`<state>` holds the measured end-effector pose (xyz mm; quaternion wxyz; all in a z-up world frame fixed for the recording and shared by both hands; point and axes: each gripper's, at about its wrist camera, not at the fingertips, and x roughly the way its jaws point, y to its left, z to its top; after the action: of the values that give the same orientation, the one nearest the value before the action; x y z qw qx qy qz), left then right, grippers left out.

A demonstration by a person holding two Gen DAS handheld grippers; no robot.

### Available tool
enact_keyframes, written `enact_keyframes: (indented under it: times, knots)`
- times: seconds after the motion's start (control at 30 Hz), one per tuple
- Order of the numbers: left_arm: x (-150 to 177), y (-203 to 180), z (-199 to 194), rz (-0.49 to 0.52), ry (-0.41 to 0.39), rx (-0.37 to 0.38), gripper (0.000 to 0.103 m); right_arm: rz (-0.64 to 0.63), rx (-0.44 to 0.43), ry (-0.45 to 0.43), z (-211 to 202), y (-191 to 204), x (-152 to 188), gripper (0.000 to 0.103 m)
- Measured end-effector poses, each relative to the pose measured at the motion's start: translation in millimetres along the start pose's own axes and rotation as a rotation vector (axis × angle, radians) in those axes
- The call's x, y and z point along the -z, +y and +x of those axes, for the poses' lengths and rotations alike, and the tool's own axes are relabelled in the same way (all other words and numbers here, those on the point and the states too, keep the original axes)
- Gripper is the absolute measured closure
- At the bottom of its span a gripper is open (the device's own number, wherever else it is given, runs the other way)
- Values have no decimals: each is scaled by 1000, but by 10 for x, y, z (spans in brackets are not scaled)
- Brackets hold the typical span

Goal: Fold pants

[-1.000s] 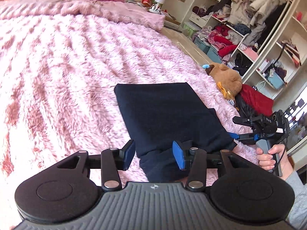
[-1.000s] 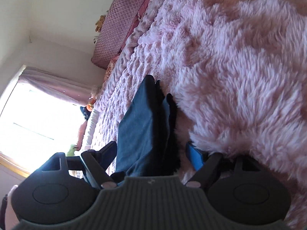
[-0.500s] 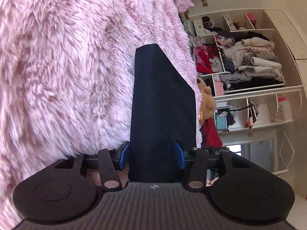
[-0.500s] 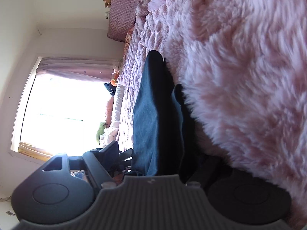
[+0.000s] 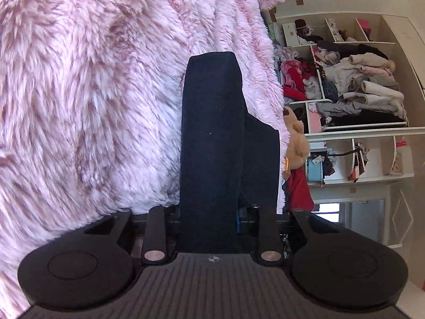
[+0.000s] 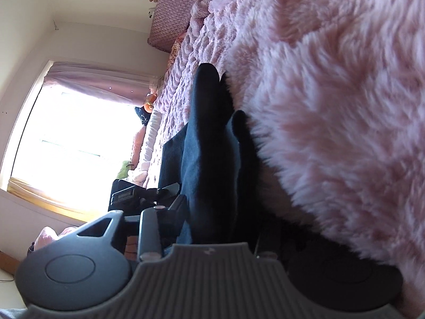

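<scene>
no readable writing: dark pants [image 5: 209,138], pink fluffy blanket [image 5: 87,101].

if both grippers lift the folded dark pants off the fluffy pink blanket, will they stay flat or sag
Probably sag. The pants are soft layered cloth, so the unsupported far end would likely droop. Both jaws are closing with fabric between them: left gripper, right gripper. The layers sit unevenly in the right wrist view, so the fold may slip apart. The furry blanket might drag on the cloth slightly.

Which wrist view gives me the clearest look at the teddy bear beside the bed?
Left wrist: the teddy bear shows past the pink blanket's edge, by the shelves. The right wrist view does not show it.
</scene>
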<state>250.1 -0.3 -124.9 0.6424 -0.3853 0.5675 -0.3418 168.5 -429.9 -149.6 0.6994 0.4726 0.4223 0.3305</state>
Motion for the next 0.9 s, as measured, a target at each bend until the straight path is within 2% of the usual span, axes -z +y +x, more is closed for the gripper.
enact_keyframes:
  times: [0.17,0.33,0.4,0.47,0.53,0.63,0.73,0.8,0.9]
  knots:
    - [-4,-134,-229,30,20,-52,73,-49,-32,-101,-21,231,119,66]
    - [11,-149,-800,55,-16,-115,73,-99,-75,-63,359,568,288,66]
    - [36,-87,-1067,47,-35,-140,73,-106,-71,-31,612,702,401,66]
    - [27,10,-1369,37,-44,-194,73,-168,-78,-5,878,924,569,66]
    - [-4,126,-1627,18,-17,-242,73,-212,-96,24,1174,1150,765,66]
    - [-23,323,-2162,18,-65,-297,73,-160,-164,55,1725,1357,1043,66]
    - [-79,562,-2774,-16,-154,-289,73,-89,-192,58,2328,1456,1261,66]
    - [-164,769,-3150,-65,-198,-268,73,-87,-190,63,2726,1555,1341,66]
    - [-264,1075,-3643,-106,-260,-261,73,-53,-230,39,3299,1696,1440,66]
